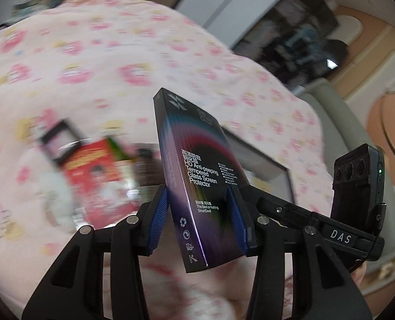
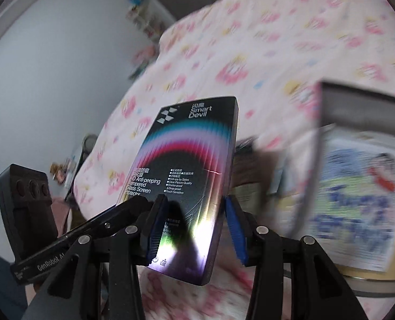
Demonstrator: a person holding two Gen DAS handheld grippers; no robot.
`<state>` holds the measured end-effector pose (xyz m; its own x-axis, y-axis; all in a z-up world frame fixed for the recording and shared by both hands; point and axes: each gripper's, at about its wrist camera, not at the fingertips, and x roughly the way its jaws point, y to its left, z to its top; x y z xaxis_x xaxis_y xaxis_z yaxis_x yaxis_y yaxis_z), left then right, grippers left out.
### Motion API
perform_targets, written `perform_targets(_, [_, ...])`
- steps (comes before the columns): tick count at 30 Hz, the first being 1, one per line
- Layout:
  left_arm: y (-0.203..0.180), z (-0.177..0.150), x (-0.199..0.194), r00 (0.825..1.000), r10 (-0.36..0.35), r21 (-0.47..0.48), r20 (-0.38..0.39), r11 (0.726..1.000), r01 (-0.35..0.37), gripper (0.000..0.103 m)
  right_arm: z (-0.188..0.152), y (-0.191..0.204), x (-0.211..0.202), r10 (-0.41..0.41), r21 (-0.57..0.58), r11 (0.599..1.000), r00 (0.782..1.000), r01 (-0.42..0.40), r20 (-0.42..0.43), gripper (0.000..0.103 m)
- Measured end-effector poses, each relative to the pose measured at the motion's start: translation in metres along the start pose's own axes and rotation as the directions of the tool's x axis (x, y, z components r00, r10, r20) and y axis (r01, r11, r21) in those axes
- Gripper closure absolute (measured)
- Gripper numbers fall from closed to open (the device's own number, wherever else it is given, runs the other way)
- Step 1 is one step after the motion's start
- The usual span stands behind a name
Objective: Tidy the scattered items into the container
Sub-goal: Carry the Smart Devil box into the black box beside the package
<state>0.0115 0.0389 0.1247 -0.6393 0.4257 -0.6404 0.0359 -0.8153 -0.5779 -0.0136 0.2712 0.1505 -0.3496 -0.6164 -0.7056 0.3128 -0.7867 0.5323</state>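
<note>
The black box (image 1: 197, 176) of a screen protector is held up in the air above the bed (image 1: 91, 53), which has a pink flowered cover. The left claw (image 1: 200, 221) pinches its lower part between blue pads. The right claw (image 2: 194, 229) also pinches the box (image 2: 189, 176). Behind it lies a blurred red packet (image 1: 96, 170). At the right stands a container (image 2: 357, 186) with printed things inside.
</note>
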Motion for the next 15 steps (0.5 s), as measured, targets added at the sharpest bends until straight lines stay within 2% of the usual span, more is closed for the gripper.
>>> perform_targets(5, [-0.082, -0.017, 0.059, 0.993, -0.084, 0.102, -0.088, 0.990, 0.093, 0.059, -0.002, -0.053, -0.067, -0.102, 0.024, 0.995, 0.992, 0.100, 0.071, 0.062])
perform_targets(8, [-0.121, -0.032, 0.110, 0.967, -0.156, 0.100, -0.199, 0.979, 0.179, 0.059, -0.004, -0.097, -0.097, -0.219, 0.041, 0.975, 0.973, 0.216, 0.071, 0.062])
perform_targets(9, [-0.135, -0.037, 0.123, 0.961, -0.157, 0.111, -0.227, 0.976, 0.186, 0.058, -0.004, -0.109, -0.105, -0.261, 0.033, 0.965, 0.963, 0.259, 0.075, 0.062])
perform_targets(11, [-0.156, -0.043, 0.140, 0.956, -0.150, 0.149, -0.254, 0.970, 0.192, 0.057, -0.003, -0.137, -0.120, -0.298, 0.052, 0.954, 0.951, 0.294, 0.080, 0.062])
perform_targets(15, [-0.179, -0.044, 0.169, 0.952, -0.118, 0.183, -0.283, 0.968, 0.175, 0.057, 0.002, -0.177, -0.132, -0.297, 0.087, 0.953, 0.951, 0.290, 0.080, 0.061])
